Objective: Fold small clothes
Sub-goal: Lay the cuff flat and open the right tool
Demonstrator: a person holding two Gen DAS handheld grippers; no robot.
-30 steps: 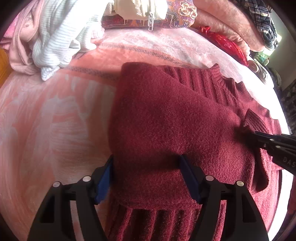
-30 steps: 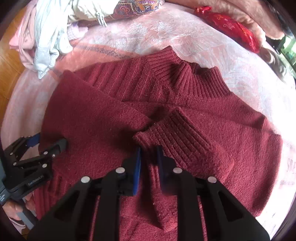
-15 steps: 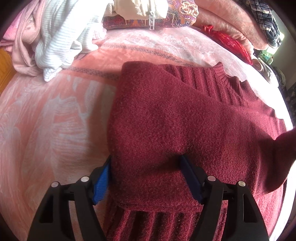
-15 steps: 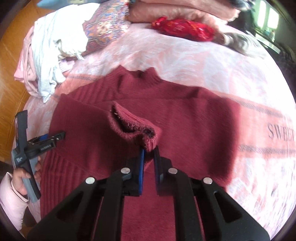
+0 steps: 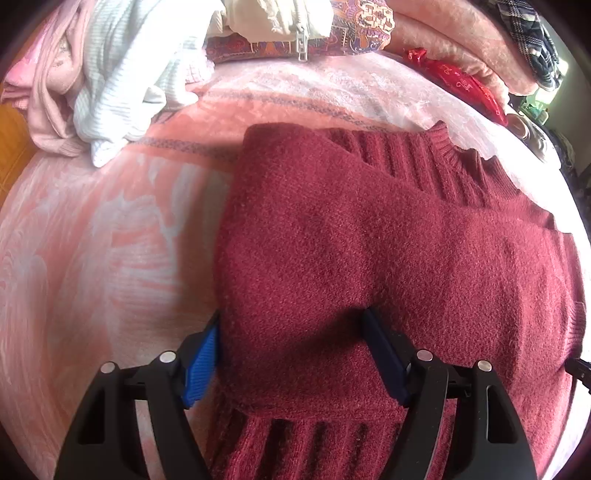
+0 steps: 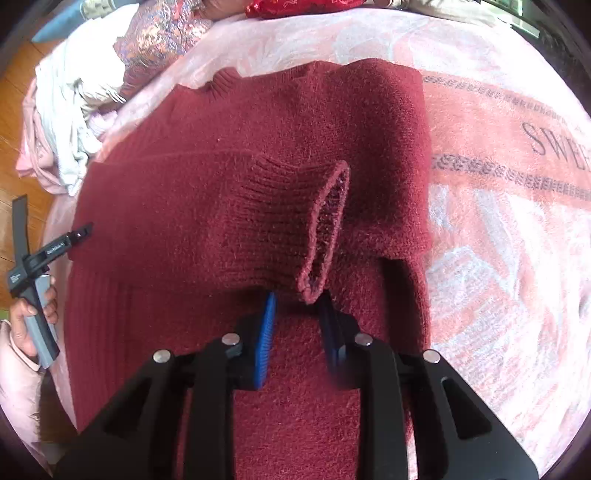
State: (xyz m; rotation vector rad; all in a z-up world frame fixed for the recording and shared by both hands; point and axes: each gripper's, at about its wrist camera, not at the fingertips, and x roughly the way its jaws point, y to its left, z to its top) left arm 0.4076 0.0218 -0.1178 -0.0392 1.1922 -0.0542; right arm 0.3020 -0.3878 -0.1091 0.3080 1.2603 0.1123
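Sweater lying on bed, partly folded. Left tool spread wide, straddling folded sleeve. Right tool parted slightly, ribbed cuff resting at tips, grip unclear.

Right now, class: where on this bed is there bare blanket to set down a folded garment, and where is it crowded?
Bare blanket lies right of the maroon sweater, below the lettered stripe. Another patch lies left of the sweater, below the pile of pale clothes. The head of the bed is crowded: that pile, a patterned cushion and a red packet.
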